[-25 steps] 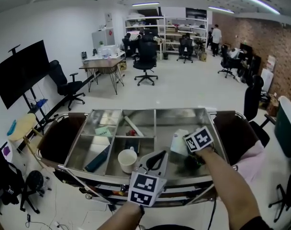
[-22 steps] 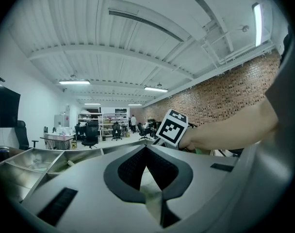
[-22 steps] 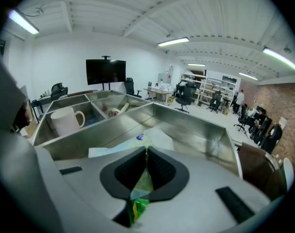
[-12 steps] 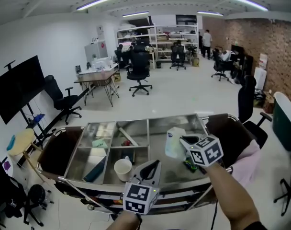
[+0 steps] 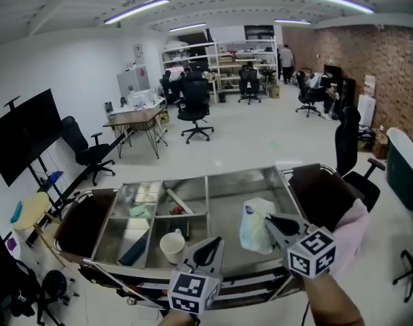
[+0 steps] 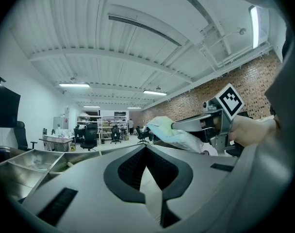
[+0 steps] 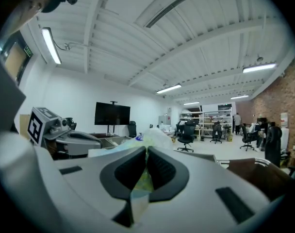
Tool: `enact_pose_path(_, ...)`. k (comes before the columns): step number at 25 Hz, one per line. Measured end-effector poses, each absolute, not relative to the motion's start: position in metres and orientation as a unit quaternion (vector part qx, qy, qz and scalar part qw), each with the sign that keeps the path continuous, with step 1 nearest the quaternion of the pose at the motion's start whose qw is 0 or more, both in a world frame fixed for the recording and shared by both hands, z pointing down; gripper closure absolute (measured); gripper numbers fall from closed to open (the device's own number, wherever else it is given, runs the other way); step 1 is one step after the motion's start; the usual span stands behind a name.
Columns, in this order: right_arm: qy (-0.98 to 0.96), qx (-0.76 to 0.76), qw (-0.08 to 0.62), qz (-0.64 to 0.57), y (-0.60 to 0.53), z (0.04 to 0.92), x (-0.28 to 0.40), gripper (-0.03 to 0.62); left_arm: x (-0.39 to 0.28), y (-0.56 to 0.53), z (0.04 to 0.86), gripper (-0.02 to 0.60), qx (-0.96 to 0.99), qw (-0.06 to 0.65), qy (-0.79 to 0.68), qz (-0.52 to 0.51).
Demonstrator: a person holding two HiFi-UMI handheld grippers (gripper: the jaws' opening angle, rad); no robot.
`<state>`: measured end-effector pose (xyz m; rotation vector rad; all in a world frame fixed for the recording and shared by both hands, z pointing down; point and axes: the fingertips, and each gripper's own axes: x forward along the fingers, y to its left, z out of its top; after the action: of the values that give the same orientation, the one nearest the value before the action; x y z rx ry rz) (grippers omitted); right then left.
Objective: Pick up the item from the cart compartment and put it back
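The item is a soft white and green plastic pouch. My right gripper is shut on its edge and holds it above the large right compartment of the steel cart. In the right gripper view the pouch shows pinched between the dark pads. The left gripper view shows the pouch hanging from the right gripper. My left gripper hovers at the cart's near edge, shut with nothing in it.
The cart's left compartments hold a white cup, a dark blue flat object, a green packet and a pale stick. Brown side bins flank the cart. Office chairs and desks stand on the floor beyond.
My right gripper has lifted the pouch out of the right compartment and drawn it back toward me. The left gripper stays at the near edge, shifted slightly.
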<state>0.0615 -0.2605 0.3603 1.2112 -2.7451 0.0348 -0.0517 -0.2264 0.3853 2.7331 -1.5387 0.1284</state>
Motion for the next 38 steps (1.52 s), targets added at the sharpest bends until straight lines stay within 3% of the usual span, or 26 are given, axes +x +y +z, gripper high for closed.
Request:
enact_pose_path(10, -0.902, 0.428, 0.023, 0.048, -0.204, 0.377, 0.104, 0.568, -0.049, -0.217, 0.383, 0.581, 0.871, 0.004, -0.491, 0.035)
enact_pose_path(24, -0.902, 0.425, 0.027, 0.069, -0.201, 0.398, 0.104, 0.568, -0.043, -0.218, 0.395, 0.581, 0.876, 0.01, -0.478, 0.066)
enact_pose_path(38, -0.902, 0.423, 0.032, 0.076, -0.202, 0.403, 0.103, 0.568, -0.055, -0.22, 0.386, 0.581, 0.859, -0.008, -0.511, 0.032)
